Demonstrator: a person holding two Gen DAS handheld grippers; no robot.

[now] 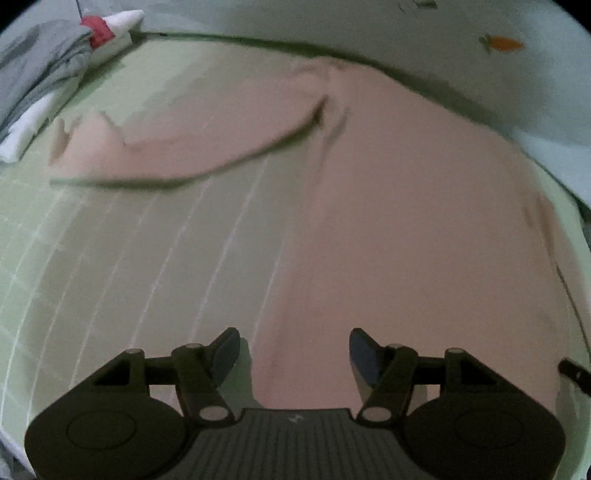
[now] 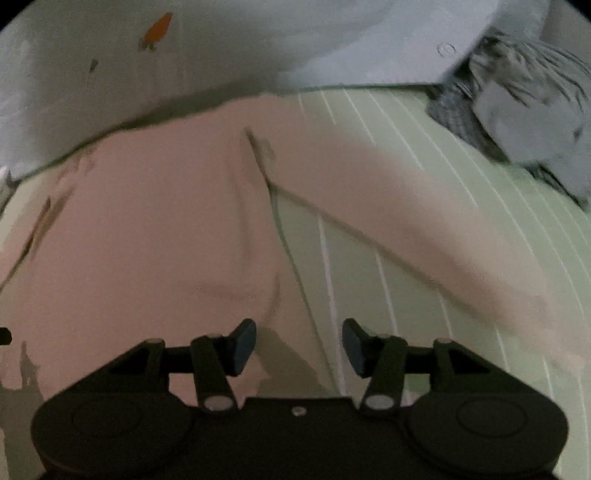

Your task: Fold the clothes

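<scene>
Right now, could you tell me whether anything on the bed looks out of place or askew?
Nothing stands out: the pink garment lies flat on the green sheet, one sleeve spread sideways.

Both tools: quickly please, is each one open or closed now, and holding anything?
Left tool: open, holding nothing, above the pink garment.
Right tool: open, holding nothing.

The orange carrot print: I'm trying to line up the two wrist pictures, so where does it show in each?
Left wrist: carrot print top right, on the pale bedding.
Right wrist: carrot print top left.
Shared landmark: the pink garment spread just below it.
</scene>
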